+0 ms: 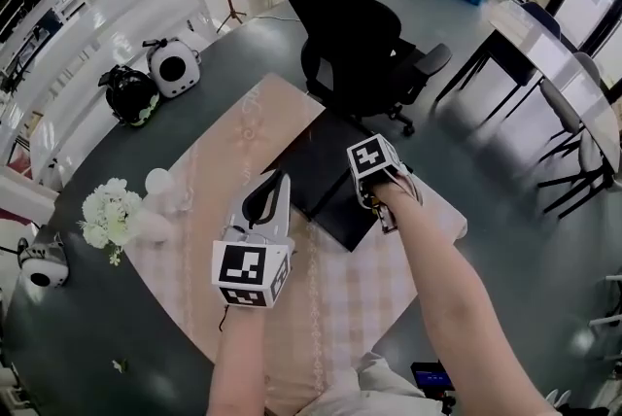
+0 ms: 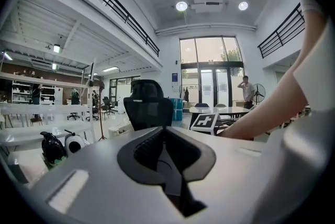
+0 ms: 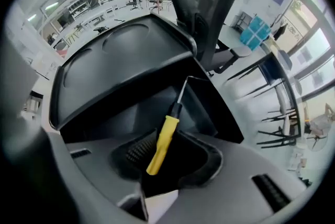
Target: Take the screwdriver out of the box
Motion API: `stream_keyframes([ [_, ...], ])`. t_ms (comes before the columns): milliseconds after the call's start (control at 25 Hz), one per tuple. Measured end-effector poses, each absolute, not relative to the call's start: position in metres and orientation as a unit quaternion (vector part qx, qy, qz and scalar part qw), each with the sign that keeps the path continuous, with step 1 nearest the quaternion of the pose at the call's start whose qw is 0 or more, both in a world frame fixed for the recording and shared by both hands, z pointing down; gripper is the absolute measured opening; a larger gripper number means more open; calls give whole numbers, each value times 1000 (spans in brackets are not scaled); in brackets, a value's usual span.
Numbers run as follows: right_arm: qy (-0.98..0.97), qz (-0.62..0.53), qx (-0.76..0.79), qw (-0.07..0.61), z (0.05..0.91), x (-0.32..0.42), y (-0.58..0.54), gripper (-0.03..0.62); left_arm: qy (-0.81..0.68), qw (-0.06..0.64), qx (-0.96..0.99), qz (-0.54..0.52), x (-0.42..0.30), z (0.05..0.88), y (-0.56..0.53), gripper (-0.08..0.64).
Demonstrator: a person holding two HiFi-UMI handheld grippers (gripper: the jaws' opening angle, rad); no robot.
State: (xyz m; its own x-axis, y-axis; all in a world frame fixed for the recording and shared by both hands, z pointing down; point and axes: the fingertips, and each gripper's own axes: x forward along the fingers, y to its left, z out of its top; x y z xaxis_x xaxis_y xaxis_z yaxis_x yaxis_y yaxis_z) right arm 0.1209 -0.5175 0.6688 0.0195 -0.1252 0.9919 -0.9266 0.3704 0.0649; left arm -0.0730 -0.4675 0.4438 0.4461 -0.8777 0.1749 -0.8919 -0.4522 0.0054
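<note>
Open-plan office, a round dark desk (image 1: 194,93) under a pale checked cloth (image 1: 340,307): the right gripper (image 3: 162,157) is down in the black box (image 1: 335,225).

The right gripper points steeply down into the open box, jaws about half apart, with the yellow handle of the screwdriver (image 3: 162,139) between them and one ribbed pad just beside it; no pinch shows yet. That top-down approach probably suits a tool lying on the box floor, shaft running away from the gripper. The left gripper (image 1: 275,186), jaws together and empty, hangs level to the right gripper's left, likely parked clear of the lid.
</note>
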Motion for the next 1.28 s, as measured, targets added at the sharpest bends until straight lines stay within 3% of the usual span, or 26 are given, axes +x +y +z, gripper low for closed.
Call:
stream_keyframes([
  [120,-609,357,441,554,668,117,-521,89,-525,56,846,71,-76,447,-469,9],
  [320,-613,363,451,537,666,115,-522,83,-525,58,846,72,-75,448,-467,9],
  [800,-633,470,468,399,624,109,-504,81,-526,53,847,60,-65,430,-456,9],
  [1280,-736,368,468,321,528,111,-468,81,-534,25,844,47,-57,391,-423,9],
])
